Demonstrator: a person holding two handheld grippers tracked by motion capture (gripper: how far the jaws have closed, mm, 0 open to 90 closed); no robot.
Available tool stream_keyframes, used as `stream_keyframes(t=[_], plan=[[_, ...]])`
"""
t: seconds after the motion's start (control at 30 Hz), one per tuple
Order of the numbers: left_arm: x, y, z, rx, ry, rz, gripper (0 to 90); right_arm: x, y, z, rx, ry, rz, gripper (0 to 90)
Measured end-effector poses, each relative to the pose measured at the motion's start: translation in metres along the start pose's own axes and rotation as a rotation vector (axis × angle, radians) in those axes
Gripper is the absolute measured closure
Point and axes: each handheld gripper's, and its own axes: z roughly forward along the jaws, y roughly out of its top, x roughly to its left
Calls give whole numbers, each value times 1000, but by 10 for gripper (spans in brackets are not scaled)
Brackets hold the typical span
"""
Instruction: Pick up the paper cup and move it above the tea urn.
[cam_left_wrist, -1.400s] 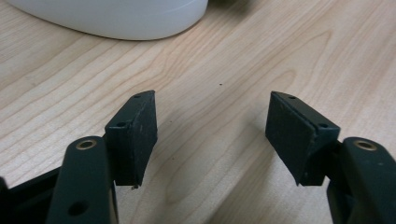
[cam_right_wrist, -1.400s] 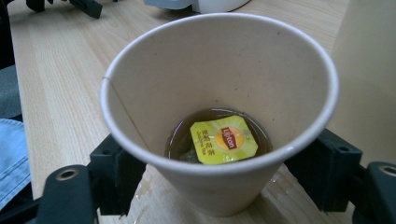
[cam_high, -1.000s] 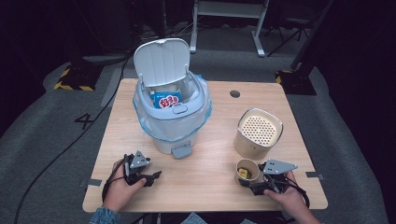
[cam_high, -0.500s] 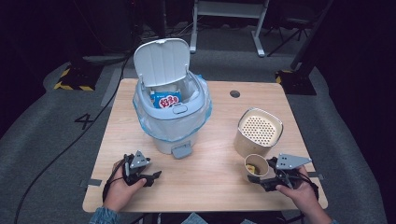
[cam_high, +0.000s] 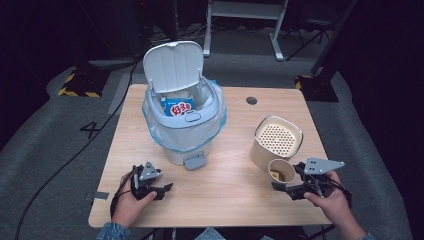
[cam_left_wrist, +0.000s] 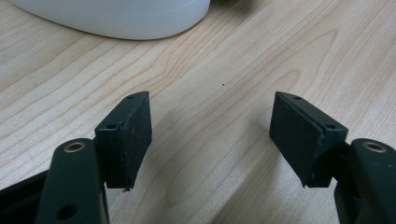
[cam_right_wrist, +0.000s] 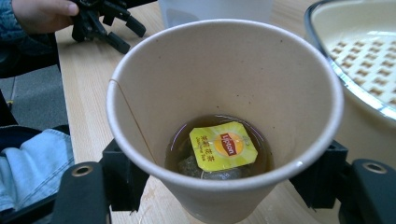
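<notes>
A paper cup (cam_high: 281, 170) stands at the front right of the wooden table (cam_high: 225, 200), beside a beige container. My right gripper (cam_high: 286, 176) is shut on the paper cup (cam_right_wrist: 224, 70), one jaw on each side of its wall. Inside the cup is brown tea with a tea bag and its yellow tag (cam_right_wrist: 223, 145); a thin string runs up the inner wall. My left gripper (cam_high: 165, 190) rests at the front left, open, with bare wood between its pads (cam_left_wrist: 212, 116).
A white pedal bin (cam_high: 185, 125) with a raised lid (cam_high: 172, 65) and a plastic liner stands mid-table, a blue packet (cam_high: 178, 107) inside it. The beige container (cam_high: 276, 140) has a perforated top. The bin's pedal (cam_high: 194, 161) faces the front edge.
My right gripper has shifted a little to the right with the cup in it. The left gripper has stayed where it was.
</notes>
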Motion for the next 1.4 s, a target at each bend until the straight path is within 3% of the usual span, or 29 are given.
stream_keyframes(t=[0.53, 0.7, 1.07, 1.4], plan=[[0, 0, 0, 0, 1, 2, 301, -6, 45, -28, -28, -39, -14, 313], [0, 0, 0, 0, 1, -2, 300, -11, 61, -35, -37, -74, -7, 313], [0, 0, 0, 0, 1, -3, 300, -32, 90, -45, -72, -123, -10, 312], [1, 1, 1, 4, 4, 6, 291, -63, 108, -41, -65, -165, 7, 312]])
